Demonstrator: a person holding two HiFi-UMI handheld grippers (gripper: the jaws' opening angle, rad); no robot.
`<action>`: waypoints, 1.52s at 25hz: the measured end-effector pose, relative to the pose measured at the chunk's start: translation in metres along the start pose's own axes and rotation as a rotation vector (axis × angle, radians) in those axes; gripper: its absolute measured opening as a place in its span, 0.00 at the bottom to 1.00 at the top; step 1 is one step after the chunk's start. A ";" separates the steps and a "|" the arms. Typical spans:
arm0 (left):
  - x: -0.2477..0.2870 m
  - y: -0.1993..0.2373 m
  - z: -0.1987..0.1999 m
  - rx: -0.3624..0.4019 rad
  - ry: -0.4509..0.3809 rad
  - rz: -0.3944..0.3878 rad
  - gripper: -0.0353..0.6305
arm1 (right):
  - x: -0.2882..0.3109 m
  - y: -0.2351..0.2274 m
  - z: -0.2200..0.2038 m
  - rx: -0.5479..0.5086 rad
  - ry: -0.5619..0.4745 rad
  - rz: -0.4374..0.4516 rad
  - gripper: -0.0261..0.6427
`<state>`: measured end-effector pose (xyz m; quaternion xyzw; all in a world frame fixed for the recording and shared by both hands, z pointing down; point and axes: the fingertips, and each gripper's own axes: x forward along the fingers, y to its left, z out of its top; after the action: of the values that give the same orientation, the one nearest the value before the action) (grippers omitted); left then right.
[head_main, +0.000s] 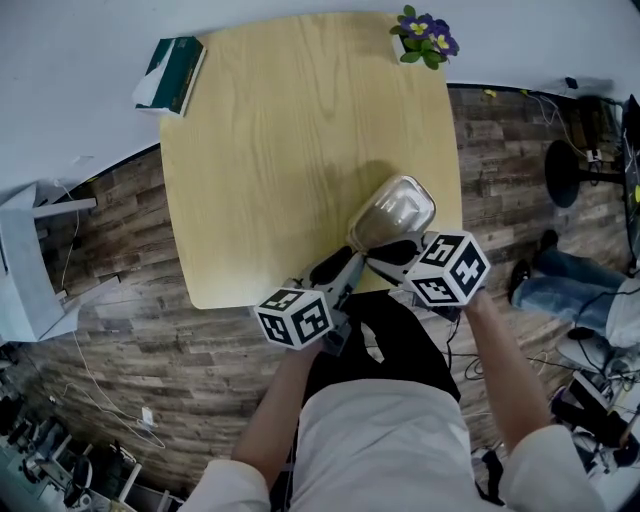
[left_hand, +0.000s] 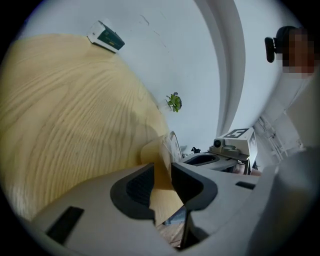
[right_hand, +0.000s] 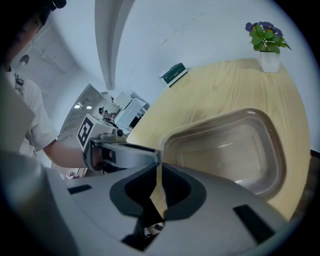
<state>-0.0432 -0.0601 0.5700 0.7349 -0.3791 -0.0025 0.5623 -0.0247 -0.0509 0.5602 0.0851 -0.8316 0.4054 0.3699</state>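
Plastic container (head_main: 395, 212) is held at lower centre of the head view, over the table's (head_main: 280, 150) near edge. Left gripper (head_main: 347, 268) and right gripper (head_main: 388, 252) both pinch its near rim, jaws narrow. The grasp looks complete; moving it calls for both hands to travel together.

The clear plastic container (head_main: 393, 210) is a shallow rectangular tub with rounded corners and a flat rim running all round. It is see-through, so the wood grain shows through its base (right_hand: 225, 150). It sits over the near right part of the pale wooden worktop (head_main: 270, 150), close to the near edge. It is tilted, and its shadow falls to its left. Its near end is pinched from both sides. The left gripper (left_hand: 162, 175) closes on the thin rim (left_hand: 172, 145), seen edge-on, and the right gripper (right_hand: 157, 182) clamps the near corner.
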 end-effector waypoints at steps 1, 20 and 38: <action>0.000 0.000 0.000 -0.012 0.002 -0.011 0.21 | 0.000 0.000 0.000 0.000 -0.001 0.002 0.10; -0.003 0.006 0.002 -0.088 0.015 -0.056 0.11 | -0.001 0.012 0.004 -0.033 -0.001 0.010 0.10; -0.004 0.014 0.004 -0.073 0.052 -0.003 0.11 | -0.022 0.026 0.015 -0.059 -0.036 -0.049 0.10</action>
<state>-0.0553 -0.0624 0.5784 0.7142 -0.3631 0.0017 0.5984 -0.0280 -0.0484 0.5233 0.1017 -0.8475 0.3699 0.3668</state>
